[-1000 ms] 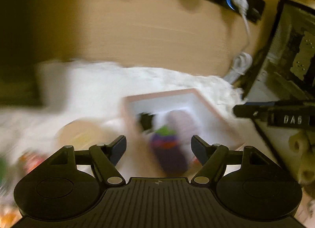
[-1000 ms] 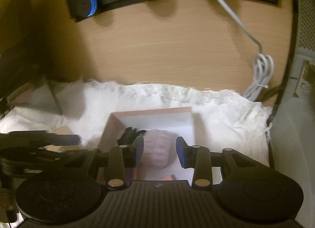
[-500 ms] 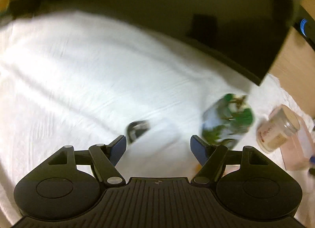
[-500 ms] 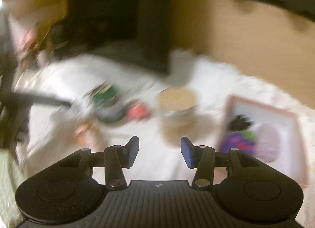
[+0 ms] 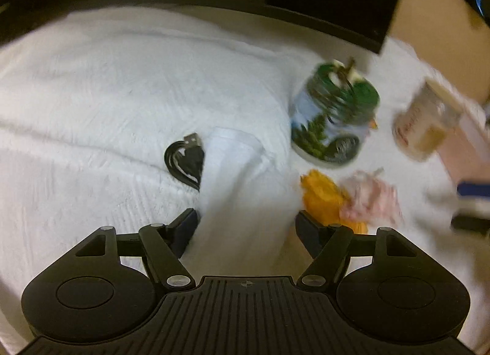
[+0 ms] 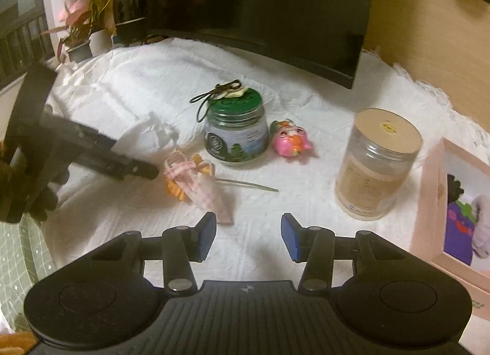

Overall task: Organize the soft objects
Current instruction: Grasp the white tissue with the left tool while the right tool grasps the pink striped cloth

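Left wrist view shows our left tool (image 5: 245,226) with its jaws wide apart and nothing between them but a raised fold of the white cloth (image 5: 92,85) that covers the tabletop. Just ahead and to the right lies the pink gingham pouch (image 5: 370,198), touching an orange crinkly piece (image 5: 324,195); both are blurred here. In the right wrist view the pouch (image 6: 199,183) and the orange piece (image 6: 177,189) lie together in front of the green-lidded jar (image 6: 234,131), with the left tool's finger tip reaching in just beside them. Our right tool (image 6: 248,237) is also spread open and empty, hovering over bare cloth near the pouch.

We judge the pouch to be light, limp fabric that will crumple and sag when lifted, not slippery and not fragile. A pinch across its bunched middle should hold best; a corner grip would probably let it dangle and drag the orange piece along. A thin stick (image 6: 248,185) lies beside it and could catch. The pink box (image 6: 428,202) at the far right already holds a purple soft toy (image 6: 457,229) and a pale fuzzy one (image 6: 482,226), so we take it as the destination. The clear jar (image 6: 376,165) stands between pouch and box, and the small pink pig figure (image 6: 291,139) looks hard, so we leave it
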Available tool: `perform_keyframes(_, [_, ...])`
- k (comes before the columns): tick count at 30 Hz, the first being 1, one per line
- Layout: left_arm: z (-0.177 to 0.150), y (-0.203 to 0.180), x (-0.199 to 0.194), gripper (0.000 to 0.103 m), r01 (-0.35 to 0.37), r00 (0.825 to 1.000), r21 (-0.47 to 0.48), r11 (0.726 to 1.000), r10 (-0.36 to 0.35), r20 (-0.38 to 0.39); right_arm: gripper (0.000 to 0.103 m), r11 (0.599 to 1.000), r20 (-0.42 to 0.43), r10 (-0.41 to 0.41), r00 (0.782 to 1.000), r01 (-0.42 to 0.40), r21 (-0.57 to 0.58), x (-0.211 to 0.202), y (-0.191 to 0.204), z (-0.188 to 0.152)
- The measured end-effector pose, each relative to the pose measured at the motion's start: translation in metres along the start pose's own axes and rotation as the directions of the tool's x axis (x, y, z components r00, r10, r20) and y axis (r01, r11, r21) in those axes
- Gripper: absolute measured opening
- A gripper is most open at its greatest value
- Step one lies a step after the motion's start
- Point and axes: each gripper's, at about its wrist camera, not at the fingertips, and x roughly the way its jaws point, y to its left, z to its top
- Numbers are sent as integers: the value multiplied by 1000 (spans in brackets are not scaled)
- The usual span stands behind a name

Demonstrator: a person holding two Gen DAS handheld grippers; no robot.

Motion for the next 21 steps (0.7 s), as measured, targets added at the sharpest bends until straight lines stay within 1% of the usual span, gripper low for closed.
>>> perform_keyframes(1, [1, 5, -2, 76, 27, 1000, -41, 999, -27, 0, 47, 1000, 6, -4, 1000, 4, -14, 1, 4, 0])
perform_keyframes(2, [-1, 8, -4, 72, 54, 999, -71, 996, -54, -1, 47, 1000, 11, -5, 1000, 6, -30, 1, 7, -1])
perform_keyframes(3, [-2, 11, -6, 65, 74, 997, -102, 992, -75, -3, 47, 999, 15, -3, 1000, 4, -43, 2, 10, -1])
perform_keyframes(4, [-4, 14, -10, 31, 86, 996, -138, 987, -88, -5, 47, 998, 20, -1, 1000, 2, -59, 4, 14, -2])
perform_keyframes(5, [-6, 18, -12, 18, 88, 996, -155, 984, -90, -4, 47, 998, 21, 3, 1000, -2, -70, 5, 16, -1])
perform_keyframes(6, [-10, 19, -20, 19, 85, 996, -167, 982, -84, 11, 47, 997, 21, 7, 1000, -5, -82, 9, 19, 0])
perform_keyframes(8, [-18, 17, -30, 18, 88, 996, -194, 977, -83, 34, 47, 995, 17, 24, 1000, -22, -97, 17, 24, 4])
perform_keyframes(10, [-27, 14, -43, 18, 121, 992, -220, 968, -109, 64, 47, 992, 12, 42, 999, -41, -117, 29, 29, 10])
perform_keyframes(14, [-35, 2, -57, 18, 147, 988, -228, 962, -135, 68, 47, 988, -4, 66, 998, -66, -140, 56, 33, 24])
perform_keyframes(17, [-43, -9, -67, 18, 158, 987, -227, 961, -147, 66, 45, 987, -47, 97, 994, -103, -122, 77, 30, 32])
perform_keyframes(18, [-45, -12, -69, 18, 162, 986, -227, 960, -151, 65, 37, 987, -57, 112, 992, -117, -109, 80, 28, 33])
perform_keyframes(19, [-49, -16, -71, 18, 165, 986, -226, 960, -154, 62, 31, 987, -60, 123, 991, -129, -97, 80, 25, 33])
perform_keyframes(20, [-52, -20, -72, 18, 168, 986, -222, 960, -160, 54, 19, 986, -60, 136, 989, -141, -85, 78, 24, 33])
perform_keyframes(21, [-56, -23, -73, 18, 170, 985, -219, 961, -164, 47, 12, 985, -56, 146, 988, -151, -80, 74, 22, 33])
